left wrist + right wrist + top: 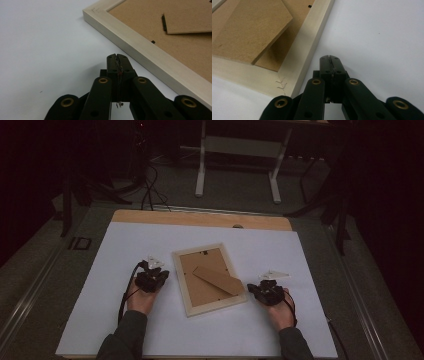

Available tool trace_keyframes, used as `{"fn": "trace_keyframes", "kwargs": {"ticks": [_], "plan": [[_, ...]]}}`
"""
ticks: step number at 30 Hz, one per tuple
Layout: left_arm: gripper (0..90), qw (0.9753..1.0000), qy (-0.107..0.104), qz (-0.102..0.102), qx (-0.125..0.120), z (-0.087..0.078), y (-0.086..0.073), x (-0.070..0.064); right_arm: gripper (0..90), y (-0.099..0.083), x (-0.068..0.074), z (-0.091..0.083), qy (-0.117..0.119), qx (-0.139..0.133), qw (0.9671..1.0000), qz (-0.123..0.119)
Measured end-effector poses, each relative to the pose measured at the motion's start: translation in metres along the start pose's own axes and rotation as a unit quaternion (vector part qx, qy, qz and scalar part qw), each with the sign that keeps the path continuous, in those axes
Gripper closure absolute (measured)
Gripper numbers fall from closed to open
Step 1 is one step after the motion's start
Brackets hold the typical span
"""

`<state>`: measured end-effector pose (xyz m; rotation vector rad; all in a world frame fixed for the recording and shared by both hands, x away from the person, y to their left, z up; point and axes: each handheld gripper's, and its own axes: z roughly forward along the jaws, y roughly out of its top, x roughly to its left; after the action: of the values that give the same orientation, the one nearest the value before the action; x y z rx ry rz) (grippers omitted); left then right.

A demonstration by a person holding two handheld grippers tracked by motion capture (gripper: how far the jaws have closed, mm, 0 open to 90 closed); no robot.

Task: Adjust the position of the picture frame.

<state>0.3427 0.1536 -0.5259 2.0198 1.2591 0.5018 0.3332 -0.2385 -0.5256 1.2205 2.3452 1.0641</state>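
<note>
Picture frame (209, 279), bearing no legible writing, lies face down mid-table on the white sheet (125, 245), long axis running away from the person, stand flap (218, 280) angled rightward, between the clenched, empty left gripper (159, 273) and right gripper (254, 290).

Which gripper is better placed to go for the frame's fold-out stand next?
Right, probably. The stand points toward the frame's right edge, overhanging it close to the right gripper. The left gripper sits past the far rail. Both are shut and hold nothing.
</note>
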Motion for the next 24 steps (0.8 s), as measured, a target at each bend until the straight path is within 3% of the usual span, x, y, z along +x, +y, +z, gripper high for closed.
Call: {"fn": "trace_keyframes", "kwargs": {"ticks": [16,24], "plan": [[90.0,0.9994,-0.019,0.021,0.021,0.018,0.006,-0.012,89.9,-0.002,0.006,0.006,0.031,0.015,0.9994,-0.010],[90.0,0.9994,-0.011,0.021,0.027,0.022,0.011,-0.012,89.9,-0.002,0.007,0.007,0.039,0.018,0.9990,-0.008]]}}
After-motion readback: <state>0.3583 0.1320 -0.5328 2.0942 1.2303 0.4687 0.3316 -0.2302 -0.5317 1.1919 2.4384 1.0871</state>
